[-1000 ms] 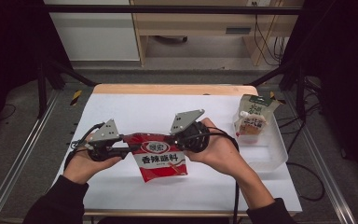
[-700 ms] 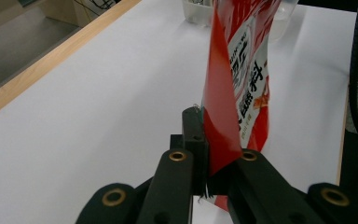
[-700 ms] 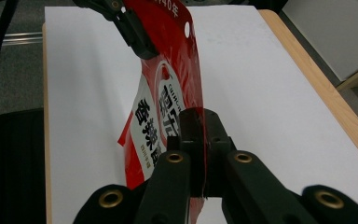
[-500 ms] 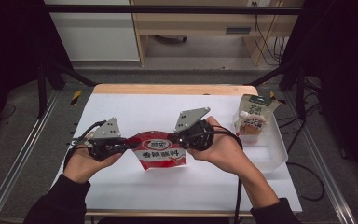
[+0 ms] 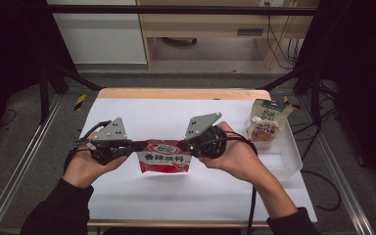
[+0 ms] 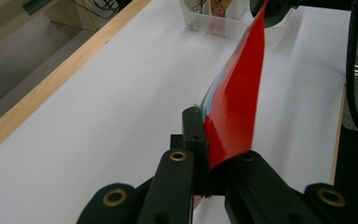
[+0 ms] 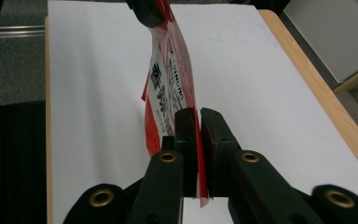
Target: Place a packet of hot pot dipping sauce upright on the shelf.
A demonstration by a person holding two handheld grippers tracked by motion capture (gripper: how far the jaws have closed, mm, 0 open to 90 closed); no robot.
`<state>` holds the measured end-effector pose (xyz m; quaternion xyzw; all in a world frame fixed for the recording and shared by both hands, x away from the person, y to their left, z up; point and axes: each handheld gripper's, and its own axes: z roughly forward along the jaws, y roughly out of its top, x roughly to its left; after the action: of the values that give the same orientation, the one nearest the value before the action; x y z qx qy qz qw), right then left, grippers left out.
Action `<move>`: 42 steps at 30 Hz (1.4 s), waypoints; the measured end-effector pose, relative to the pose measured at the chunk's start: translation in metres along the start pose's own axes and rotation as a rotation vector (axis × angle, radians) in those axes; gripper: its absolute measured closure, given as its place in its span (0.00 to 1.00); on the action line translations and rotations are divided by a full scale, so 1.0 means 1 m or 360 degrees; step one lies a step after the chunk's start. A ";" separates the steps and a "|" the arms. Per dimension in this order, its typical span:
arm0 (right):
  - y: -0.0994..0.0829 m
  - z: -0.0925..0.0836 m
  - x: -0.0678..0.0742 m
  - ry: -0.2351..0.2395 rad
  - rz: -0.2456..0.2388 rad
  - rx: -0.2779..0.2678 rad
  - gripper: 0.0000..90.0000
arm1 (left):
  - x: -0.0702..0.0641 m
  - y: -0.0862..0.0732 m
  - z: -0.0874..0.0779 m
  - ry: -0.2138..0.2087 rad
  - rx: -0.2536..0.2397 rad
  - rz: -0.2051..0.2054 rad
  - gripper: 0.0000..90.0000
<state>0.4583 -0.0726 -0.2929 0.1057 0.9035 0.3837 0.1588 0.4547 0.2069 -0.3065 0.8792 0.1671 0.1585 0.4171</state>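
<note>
White paper covers the desk (image 5: 186, 196), with dark floor and a wooden cupboard behind it. From the high view we see the red packet (image 5: 165, 157) held up above the desk between our two hands. Our left hand-held gripper (image 5: 133, 145) pinches its left top corner and our right hand-held gripper (image 5: 183, 144) pinches its right top corner, so the packet hangs flat and we can read the white label on its front. We think it is held at both ends so it cannot swing or fold. A clear tray (image 5: 289, 161) sits at the right edge of the desk with a tan pouch (image 5: 267, 122) standing in it, well apart from the packet. In the left gripper view, we look along the packet's (image 6: 235, 107) plain red back, and the jaws are squeezed tight on its edge. That tight grip is hard to judge from above. In the right gripper view, we see the printed front curving away, and the jaws stand very narrow with the packet's (image 7: 172, 84) thin edge between them, still holding it.
</note>
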 end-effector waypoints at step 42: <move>0.002 0.016 0.001 0.0037 -0.0100 0.0315 0.99 | -0.008 0.003 0.015 -0.0047 0.0018 0.0053 1.00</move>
<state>0.4631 -0.0601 -0.3021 0.0880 0.9417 0.2885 0.1491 0.4546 0.1918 -0.3138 0.8864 0.1472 0.1516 0.4119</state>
